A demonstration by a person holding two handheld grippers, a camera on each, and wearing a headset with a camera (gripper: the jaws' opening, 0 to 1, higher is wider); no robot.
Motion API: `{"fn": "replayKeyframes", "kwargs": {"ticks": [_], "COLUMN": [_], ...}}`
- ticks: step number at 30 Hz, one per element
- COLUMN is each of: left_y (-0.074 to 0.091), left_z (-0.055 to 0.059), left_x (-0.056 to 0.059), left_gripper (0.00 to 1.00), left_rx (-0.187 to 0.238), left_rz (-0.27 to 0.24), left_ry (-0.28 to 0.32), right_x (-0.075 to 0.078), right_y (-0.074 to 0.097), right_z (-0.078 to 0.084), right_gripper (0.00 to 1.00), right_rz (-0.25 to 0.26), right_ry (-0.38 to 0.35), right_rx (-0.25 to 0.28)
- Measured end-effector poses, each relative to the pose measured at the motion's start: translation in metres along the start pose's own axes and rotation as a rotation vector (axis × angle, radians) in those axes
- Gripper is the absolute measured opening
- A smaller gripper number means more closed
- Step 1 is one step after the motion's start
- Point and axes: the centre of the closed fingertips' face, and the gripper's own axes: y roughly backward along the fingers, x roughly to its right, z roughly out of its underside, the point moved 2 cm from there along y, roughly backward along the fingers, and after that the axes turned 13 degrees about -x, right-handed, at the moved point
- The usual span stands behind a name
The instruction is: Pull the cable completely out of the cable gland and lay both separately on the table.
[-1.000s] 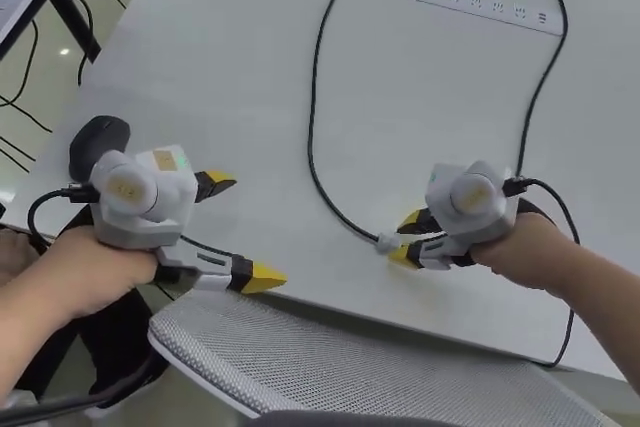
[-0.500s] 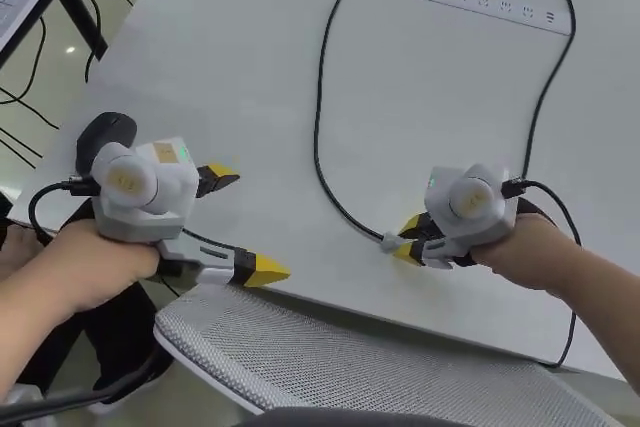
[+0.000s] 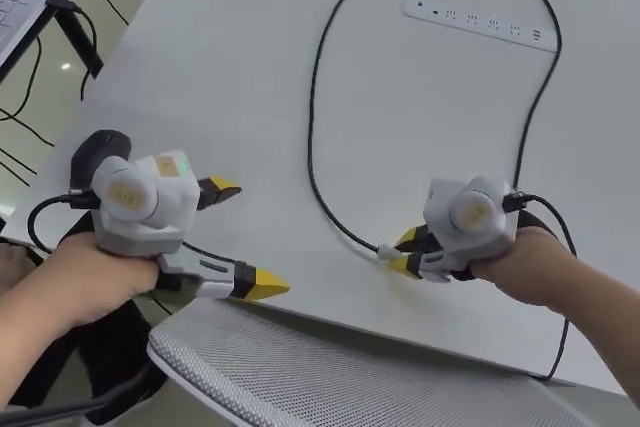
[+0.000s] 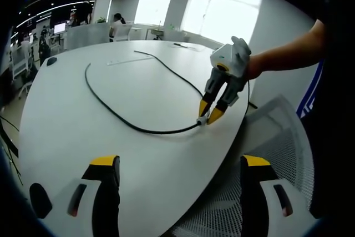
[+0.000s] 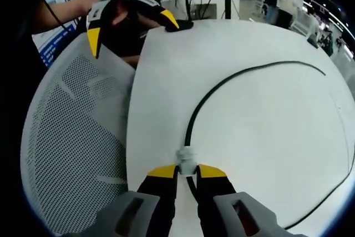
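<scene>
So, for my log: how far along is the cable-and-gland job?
Nothing finished: the cable gland is on the end of the cable. In hand: the right gripper pinches the gland; the left gripper hangs open, off to the side. Left: pull the cable out, lay both down.

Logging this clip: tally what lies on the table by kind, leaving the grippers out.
cable: 1
gland: 1
power strip: 1
mouse: 1
Total: 4
</scene>
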Motion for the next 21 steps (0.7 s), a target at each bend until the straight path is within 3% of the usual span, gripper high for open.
{"fn": "replayKeyframes", "kwargs": {"ticks": [14, 21], "left_y": [-0.003, -0.001], "left_z": [-0.031, -0.049], "left_x": [0.013, 0.021], "left_gripper": [0.89, 0.88], "left_rx": [0.019, 0.038], "left_rz": [0.024, 0.039], "left_ry": [-0.066, -0.096], "right_x": [-0.01, -0.018], "right_y": [0.035, 0.052], "right_z": [-0.015, -0.022], "right_gripper": [0.08, 0.08], "right_rz": [0.032, 0.023], "right_ry": [0.036, 0.036], "right_rx": [0.026, 0.047]}}
